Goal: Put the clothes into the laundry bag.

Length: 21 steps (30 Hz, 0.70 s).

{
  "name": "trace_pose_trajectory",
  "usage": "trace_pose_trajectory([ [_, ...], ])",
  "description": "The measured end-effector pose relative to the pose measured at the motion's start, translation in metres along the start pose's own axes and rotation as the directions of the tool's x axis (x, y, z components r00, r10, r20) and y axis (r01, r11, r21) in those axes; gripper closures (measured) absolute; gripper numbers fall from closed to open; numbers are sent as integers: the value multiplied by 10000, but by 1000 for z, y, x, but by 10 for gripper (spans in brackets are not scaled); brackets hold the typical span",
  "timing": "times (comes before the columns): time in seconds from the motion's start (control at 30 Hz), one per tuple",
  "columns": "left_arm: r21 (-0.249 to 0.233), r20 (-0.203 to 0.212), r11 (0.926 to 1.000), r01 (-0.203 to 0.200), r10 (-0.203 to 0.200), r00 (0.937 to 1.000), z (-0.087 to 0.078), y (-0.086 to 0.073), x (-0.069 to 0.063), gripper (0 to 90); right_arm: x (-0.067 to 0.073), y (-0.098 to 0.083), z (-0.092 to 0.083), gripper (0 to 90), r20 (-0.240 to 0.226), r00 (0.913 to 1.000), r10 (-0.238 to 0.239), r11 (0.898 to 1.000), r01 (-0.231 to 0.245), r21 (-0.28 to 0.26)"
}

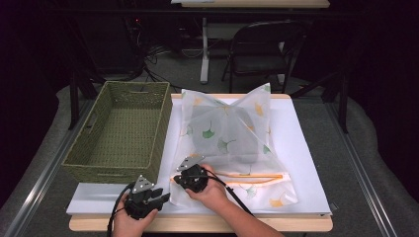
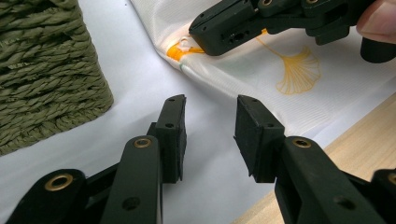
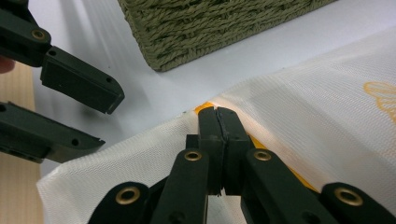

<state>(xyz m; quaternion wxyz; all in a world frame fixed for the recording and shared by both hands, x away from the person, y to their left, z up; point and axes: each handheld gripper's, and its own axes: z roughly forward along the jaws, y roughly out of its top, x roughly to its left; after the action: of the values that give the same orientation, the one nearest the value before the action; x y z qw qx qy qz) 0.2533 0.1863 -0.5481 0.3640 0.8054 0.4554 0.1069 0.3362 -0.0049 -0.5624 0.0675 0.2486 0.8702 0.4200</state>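
The right gripper (image 3: pixel 218 122) had its fingers pinched shut on the orange zipper pull (image 2: pixel 181 46) at the lower left corner of the mesh bag (image 1: pixel 232 133) (white, printed with leaves), lying mid-frame on the surface (image 1: pixel 306 148). Next probably came drawing the zipper along. The left gripper (image 2: pixel 210 135) waited half-open, empty, beside the basket (image 1: pixel 123 128).

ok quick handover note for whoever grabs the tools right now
Right tool: shut on the zip pull at the near left corner of the mesh bag.
Left tool: open, holding nothing, over the white mat just left of that corner.
Bag lies flat on the mat with something grey inside; woven basket stands to its left.
Done: pull gripped.
Left: probably steady the bag with the left tool and run the zip.
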Motion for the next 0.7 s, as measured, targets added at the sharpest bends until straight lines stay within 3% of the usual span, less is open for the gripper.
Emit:
trace_pose_trajectory([
  [0.2, 30, -3, 10000, -10, 10, 10000, 0, 0, -1, 635, -5, 0, 3, 883, -254, 9978, 619, 9981, -619, 25],
  [0.7, -54, -20, 10000, 18, -18, 10000, -1, 0, 1, 634, -6, 3, 5, 898, -589, 9954, 758, 9971, -749, 162],
])
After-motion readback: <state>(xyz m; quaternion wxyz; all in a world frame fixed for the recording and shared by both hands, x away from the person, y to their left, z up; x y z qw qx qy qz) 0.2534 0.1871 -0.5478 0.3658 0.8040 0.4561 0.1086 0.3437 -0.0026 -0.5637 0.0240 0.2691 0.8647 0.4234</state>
